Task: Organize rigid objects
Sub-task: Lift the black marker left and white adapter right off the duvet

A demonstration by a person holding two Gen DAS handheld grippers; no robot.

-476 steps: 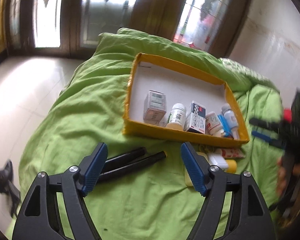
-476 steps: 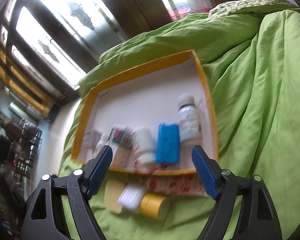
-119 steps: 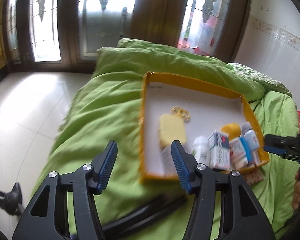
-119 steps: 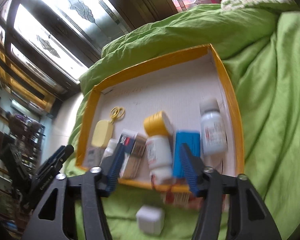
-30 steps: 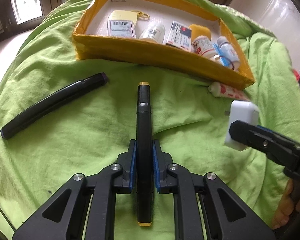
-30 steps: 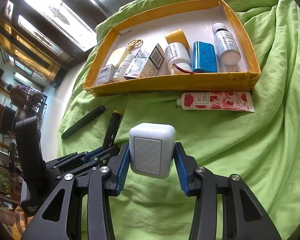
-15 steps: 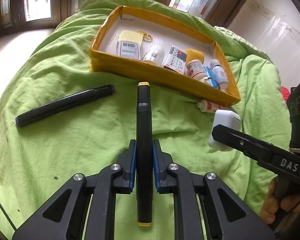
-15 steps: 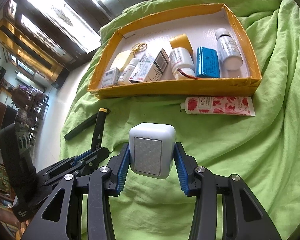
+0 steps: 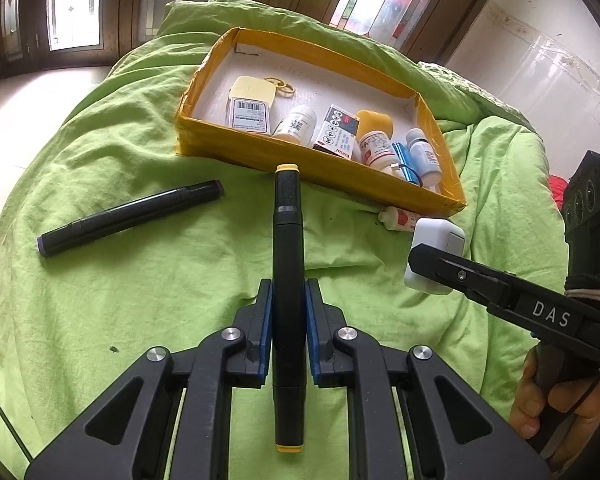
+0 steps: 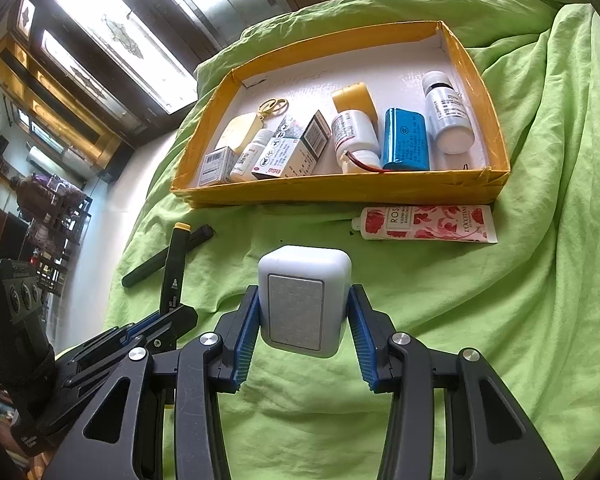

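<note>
My left gripper [image 9: 287,300] is shut on a black marker [image 9: 287,240] with yellow ends, held above the green quilt and pointing at the yellow box [image 9: 320,168]. My right gripper [image 10: 303,312] is shut on a white charger block [image 10: 303,296], also lifted off the quilt; the block [image 9: 436,256] shows at the right of the left wrist view. A second black marker [image 9: 128,216] lies on the quilt to the left. A rose-printed cream tube [image 10: 426,224] lies just in front of the box [image 10: 340,190].
The box holds several bottles, cartons, a blue battery pack [image 10: 405,140] and a yellow tag with rings [image 9: 252,88]. Green quilt [image 9: 140,300] covers the bed; bare floor [image 9: 28,92] lies to the left, windows behind. A person's hand [image 9: 556,404] grips the right tool.
The left gripper has risen with the marker, so the box now sits farther off and lower in its view. The right gripper keeps still with the charger block.
</note>
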